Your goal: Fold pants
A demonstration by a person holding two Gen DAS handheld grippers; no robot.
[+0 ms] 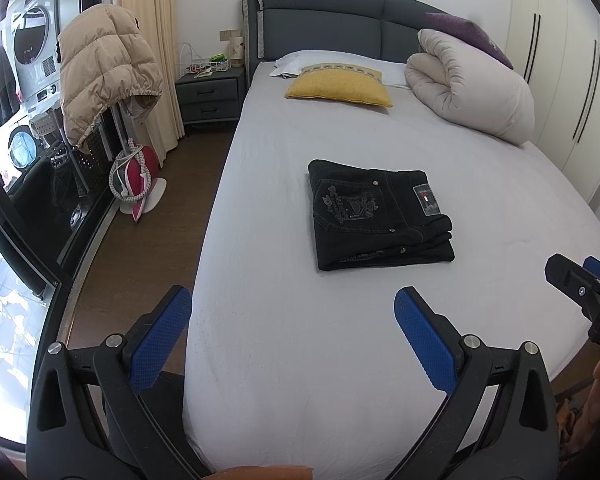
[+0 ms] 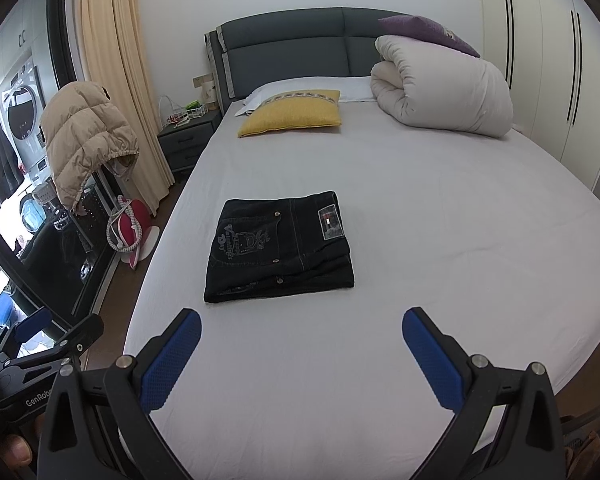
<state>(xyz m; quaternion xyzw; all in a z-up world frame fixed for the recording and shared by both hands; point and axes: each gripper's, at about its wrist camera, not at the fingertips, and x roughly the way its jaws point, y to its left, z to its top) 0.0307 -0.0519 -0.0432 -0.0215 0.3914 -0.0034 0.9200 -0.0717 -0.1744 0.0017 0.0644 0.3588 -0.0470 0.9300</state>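
Bed [image 1: 300, 360]: broad, pale, smooth sheet, faintly creased; carries everything.
Duvet [image 1: 472, 92]: puffy cream roll near the headboard, well apart from the work.
Pants [image 1: 380, 220]: black denim, stitched pocket and label uppermost, folded into a compact rectangle at mid-bed; task looks essentially done.
Left tool [image 1: 292, 312]: jaws wide, empty, hovering short of the pants.
Right tool [image 2: 300, 332]: likewise spread, holding nothing.
Risk: stiff denim layers could spring or slide apart if a tool snags an edge.

bare sheet [image 2: 440, 240] around folded pants [image 2: 280, 246], duvet roll [image 2: 444, 92] far behind
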